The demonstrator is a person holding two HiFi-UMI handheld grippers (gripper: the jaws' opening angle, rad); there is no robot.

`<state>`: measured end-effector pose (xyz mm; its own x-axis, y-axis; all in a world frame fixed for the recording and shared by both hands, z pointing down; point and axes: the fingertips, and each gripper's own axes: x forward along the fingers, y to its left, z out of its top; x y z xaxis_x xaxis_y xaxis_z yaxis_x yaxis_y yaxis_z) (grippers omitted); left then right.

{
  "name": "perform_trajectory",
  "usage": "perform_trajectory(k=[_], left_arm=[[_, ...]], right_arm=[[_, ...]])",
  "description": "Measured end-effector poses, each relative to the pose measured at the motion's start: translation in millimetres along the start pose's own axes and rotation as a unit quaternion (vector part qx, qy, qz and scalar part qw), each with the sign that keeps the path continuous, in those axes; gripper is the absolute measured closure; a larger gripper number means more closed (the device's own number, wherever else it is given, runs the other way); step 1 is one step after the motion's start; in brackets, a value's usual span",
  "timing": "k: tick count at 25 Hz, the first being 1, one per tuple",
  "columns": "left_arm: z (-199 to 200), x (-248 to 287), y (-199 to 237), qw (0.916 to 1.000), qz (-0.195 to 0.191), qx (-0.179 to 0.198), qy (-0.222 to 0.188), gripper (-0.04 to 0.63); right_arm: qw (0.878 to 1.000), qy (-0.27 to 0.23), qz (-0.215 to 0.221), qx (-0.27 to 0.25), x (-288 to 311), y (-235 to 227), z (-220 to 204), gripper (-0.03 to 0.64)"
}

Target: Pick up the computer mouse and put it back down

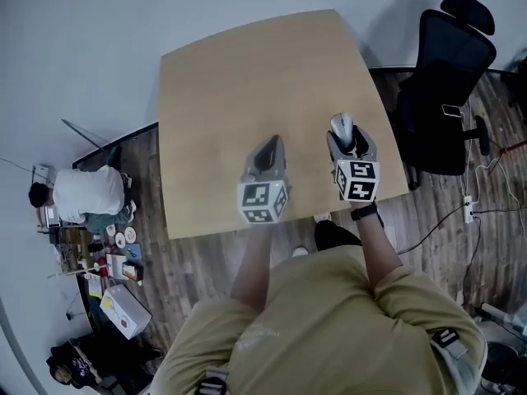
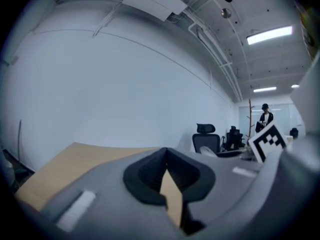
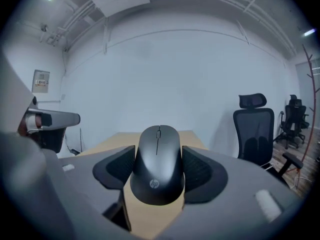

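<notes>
The right gripper [image 1: 344, 141] had its jaws spread wide, clamping the computer mouse [image 3: 159, 164] by its sides above the table [image 1: 247, 81]. From overhead the jaws hid most of the mouse, and only its front poked out. The left gripper [image 2: 166, 156] was closed tip to tip, empty.

Your computer mouse [image 3: 157, 164]: dark grey, rounded, scroll wheel on top, logo at rear end. Pinched by its sides between pads of your right gripper [image 1: 347, 141], nose pointing away from you, roughly level. Held clear of table [image 1: 247, 72], above its near right part.
</notes>
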<state>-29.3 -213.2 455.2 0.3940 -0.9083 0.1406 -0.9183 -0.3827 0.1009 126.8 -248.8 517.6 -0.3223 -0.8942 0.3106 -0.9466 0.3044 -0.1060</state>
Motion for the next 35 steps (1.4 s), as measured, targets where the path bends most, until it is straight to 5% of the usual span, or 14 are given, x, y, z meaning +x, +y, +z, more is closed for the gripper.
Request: perform_trajectory(k=[10,18,25,35], left_arm=[[97,-78,-3,0.9934,0.007,0.045,-0.105,0.594],[134,-137,-8,0.9843,0.031,0.072,-0.158,0.594],[127,-171,-4,0.9852,0.042,0.062,-0.154,0.594],[87,-211,4,0.9933,0.067,0.025,-0.091,0.594]], right_arm=[[0.987,-0.153,0.036,-0.038,-92,86,119,0.319],[0.969,-0.235,0.045,-0.058,-155,130,163,0.319],[0.967,-0.246,0.037,-0.049,-184,147,158,0.319],[0.970,-0.235,0.038,-0.048,-213,175,125,0.319]])
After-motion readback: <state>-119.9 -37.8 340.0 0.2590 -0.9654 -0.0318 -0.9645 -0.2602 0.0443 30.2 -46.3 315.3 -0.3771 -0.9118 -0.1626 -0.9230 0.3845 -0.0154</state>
